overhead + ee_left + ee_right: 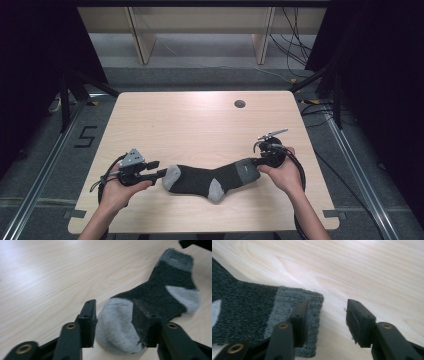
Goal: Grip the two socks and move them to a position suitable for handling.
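A dark grey sock (200,180) with light grey toe, heel and cuff lies flat near the front edge of the wooden table (200,120). My left gripper (159,170) sits at its toe end. In the left gripper view the left gripper (114,305) stands open around the light toe (115,327), whose pads do not press it. My right gripper (257,162) is at the cuff end. In the right gripper view the right gripper (328,305) is open, one jaw resting over the cuff (294,302) and the other over bare wood.
A round cable hole (240,104) sits at the table's back right. Beyond the table are wooden frame legs (142,45) and loose cables (295,55) on the floor. Metal rails run along both sides.
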Available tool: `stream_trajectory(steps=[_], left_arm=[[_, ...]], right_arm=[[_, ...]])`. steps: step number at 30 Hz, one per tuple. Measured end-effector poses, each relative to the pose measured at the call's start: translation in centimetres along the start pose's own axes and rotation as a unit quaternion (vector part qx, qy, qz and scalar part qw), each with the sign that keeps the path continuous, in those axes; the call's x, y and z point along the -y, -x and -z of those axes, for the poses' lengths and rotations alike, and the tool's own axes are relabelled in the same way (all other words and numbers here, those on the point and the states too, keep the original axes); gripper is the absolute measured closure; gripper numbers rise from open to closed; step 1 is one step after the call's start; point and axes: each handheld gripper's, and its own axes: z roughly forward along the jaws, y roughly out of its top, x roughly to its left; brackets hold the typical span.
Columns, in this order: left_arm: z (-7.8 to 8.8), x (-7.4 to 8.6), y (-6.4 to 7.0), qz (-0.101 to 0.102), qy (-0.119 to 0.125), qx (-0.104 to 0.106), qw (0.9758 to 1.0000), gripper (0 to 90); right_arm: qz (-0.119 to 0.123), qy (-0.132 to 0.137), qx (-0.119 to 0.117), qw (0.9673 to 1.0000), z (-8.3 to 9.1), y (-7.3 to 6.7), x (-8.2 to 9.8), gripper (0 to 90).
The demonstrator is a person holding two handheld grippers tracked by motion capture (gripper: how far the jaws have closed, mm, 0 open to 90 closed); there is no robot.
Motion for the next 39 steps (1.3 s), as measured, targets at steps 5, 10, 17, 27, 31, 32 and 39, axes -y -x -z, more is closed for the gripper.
stream_trajectory(steps=[5, 10, 17, 27, 31, 32, 39], left_arm=[[-1.6, -0.4, 2.2, -0.04, -0.017, 0.046, 0.998, 69.1], [-3.6, 0.3, 2.3, -0.043, -0.058, 0.034, 0.9968, 72.2], [-4.2, 1.4, 0.9, -0.023, -0.1, 0.001, 0.9948, 75.4], [-5.1, 1.0, 0.3, -0.036, -0.112, -0.024, 0.9928, 75.7], [-5.3, 1.0, -0.1, -0.031, -0.112, -0.029, 0.9929, 75.7], [-5.3, 1.0, -0.1, -0.031, -0.111, -0.029, 0.9929, 75.7], [-4.7, 1.2, 0.6, -0.033, -0.091, -0.04, 0.9945, 66.0]], right_arm=[[0.017, 0.0, -0.022, 0.9996, 0.3, -1.2, 0.3, 82.0], [0.027, -0.019, -0.025, 0.9991, -1.1, -1.7, 0.5, 81.5], [0.013, -0.041, -0.012, 0.999, -2.5, -1.3, 1.1, 80.9], [0.016, -0.046, -0.002, 0.9988, -2.3, -1.9, 1.6, 80.0], [0.023, -0.049, 0.002, 0.9985, -2.3, -2.0, 1.8, 79.4], [0.019, -0.046, -0.003, 0.9988, -2.2, -2.2, 1.8, 79.3], [0.013, -0.05, -0.013, 0.9986, -2.0, -2.5, 2.1, 76.8]])
